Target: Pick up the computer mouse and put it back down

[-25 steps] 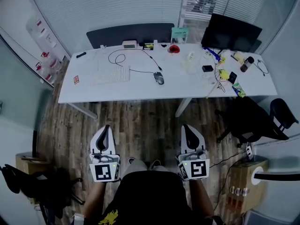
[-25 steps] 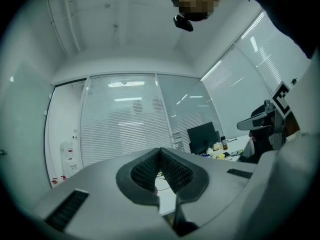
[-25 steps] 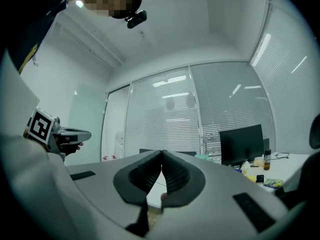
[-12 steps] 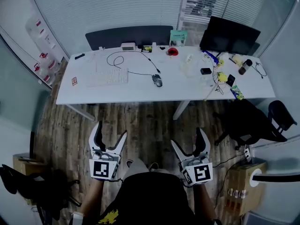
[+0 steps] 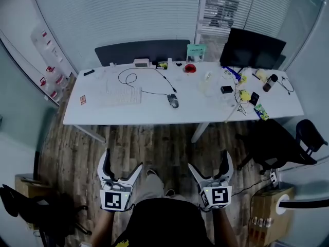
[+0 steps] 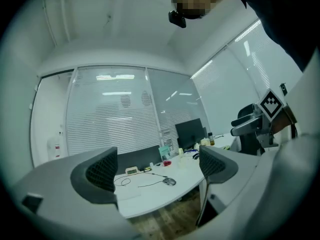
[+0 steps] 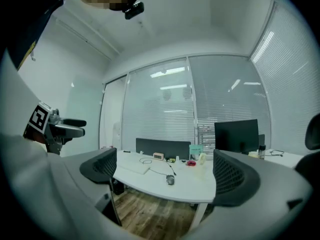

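Note:
The grey computer mouse (image 5: pixel 173 101) lies on the white desk (image 5: pixel 154 115), its cable running back to the left. It also shows far ahead in the left gripper view (image 6: pixel 170 182) and the right gripper view (image 7: pixel 170 180). Both grippers hang over the wooden floor, well short of the desk. My left gripper (image 5: pixel 122 163) (image 6: pixel 157 168) is open and its jaws have just been opening, with nothing between them. The right gripper (image 5: pixel 209 162) (image 7: pixel 167 171) is likewise open, its jaws having just spread, with nothing between them either.
A white keyboard (image 5: pixel 123 94) lies left of the mouse. A black monitor (image 5: pixel 254 41) and several small items crowd the desk's right end. A black office chair (image 5: pixel 277 133) stands at the right, with a cardboard box (image 5: pixel 267 199) near it. Desk legs stand ahead.
Both grippers went from shut to wide open. Both hands slipped lower in the head view, toward the person's body.

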